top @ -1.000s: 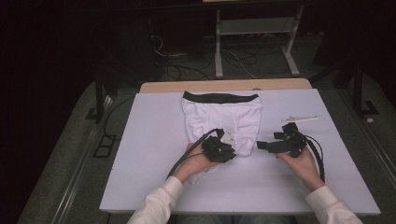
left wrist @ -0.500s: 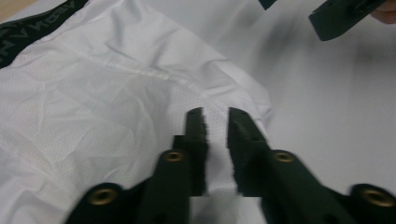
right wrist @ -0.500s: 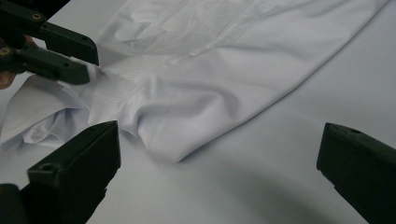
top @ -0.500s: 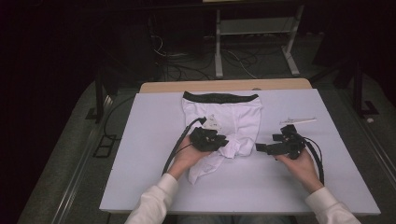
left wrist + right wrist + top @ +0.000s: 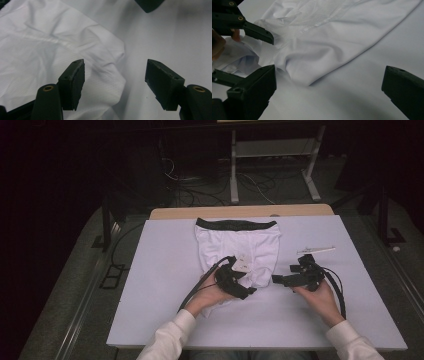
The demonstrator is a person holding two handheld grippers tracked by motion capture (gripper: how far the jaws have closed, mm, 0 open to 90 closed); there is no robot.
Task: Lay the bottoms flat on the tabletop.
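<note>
White briefs (image 5: 240, 250) with a black waistband (image 5: 235, 224) lie flat on the white table cover (image 5: 165, 270). My left gripper (image 5: 247, 291) hovers over their bunched lower edge. Its jaws have just been opening and stand apart. In the left gripper view a rumpled fold of the briefs (image 5: 50, 45) lies beneath and between the left gripper (image 5: 115, 62) pads, touching neither. My right gripper (image 5: 278, 280) is open just right of the briefs, pointing left. In the right gripper view the right gripper (image 5: 329, 70) faces the briefs' hem (image 5: 324, 37) and the left gripper (image 5: 249, 25) beyond.
A thin white stick (image 5: 315, 250) lies on the cover behind the right hand. The wooden table edge (image 5: 240, 212) shows at the back. Beyond it, cables and a metal stand (image 5: 270, 165) sit on the dark floor.
The left gripper shifted left across the briefs, then back right, and its jaws opened off the cloth. The lower edge now lies bunched by the left hand. The right gripper stayed put.
</note>
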